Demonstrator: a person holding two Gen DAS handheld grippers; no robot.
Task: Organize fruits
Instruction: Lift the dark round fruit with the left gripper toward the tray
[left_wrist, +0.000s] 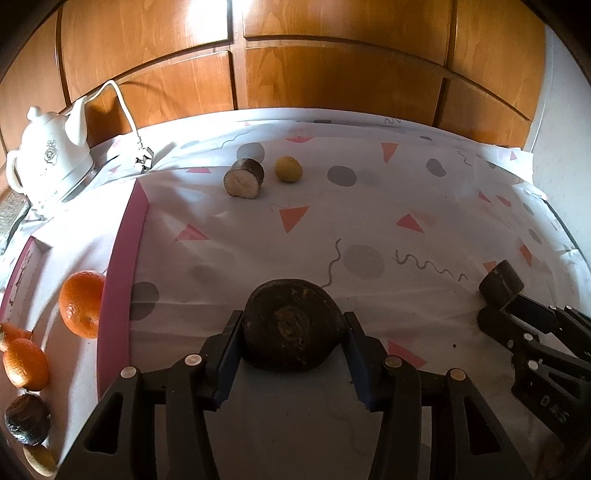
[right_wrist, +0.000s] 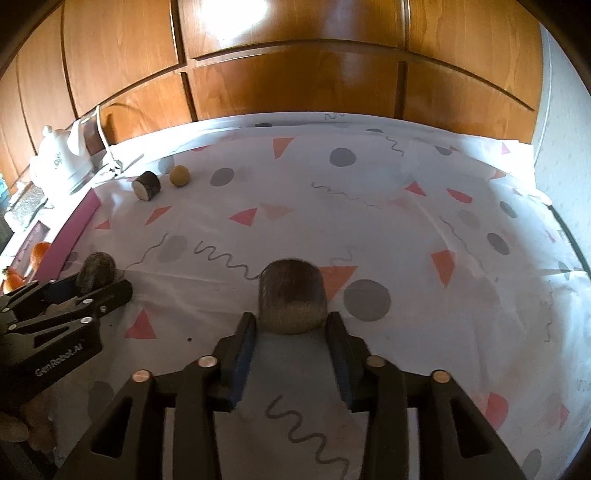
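Note:
A dark, round fruit (left_wrist: 293, 325) rests on the patterned cloth, and my left gripper (left_wrist: 291, 321) is shut on it, one pad against each side. The right wrist view shows the same left gripper (right_wrist: 92, 291) and fruit (right_wrist: 95, 272) at the left edge. A dark cylindrical fruit piece (right_wrist: 291, 295) with a grainy cut face lies between the tips of my right gripper (right_wrist: 290, 317), whose pads stand just off its sides, open. From the left wrist view, that right gripper (left_wrist: 506, 306) and piece (left_wrist: 500, 286) are at the far right.
Further back lie a cut dark piece (left_wrist: 243, 179) with a pale face and a small yellow fruit (left_wrist: 288, 169). A pink-rimmed tray (left_wrist: 118, 277) at left holds oranges (left_wrist: 82, 304) and a dark fruit (left_wrist: 27, 419). A white kettle (left_wrist: 51, 162) with cord stands back left, against wooden cabinets.

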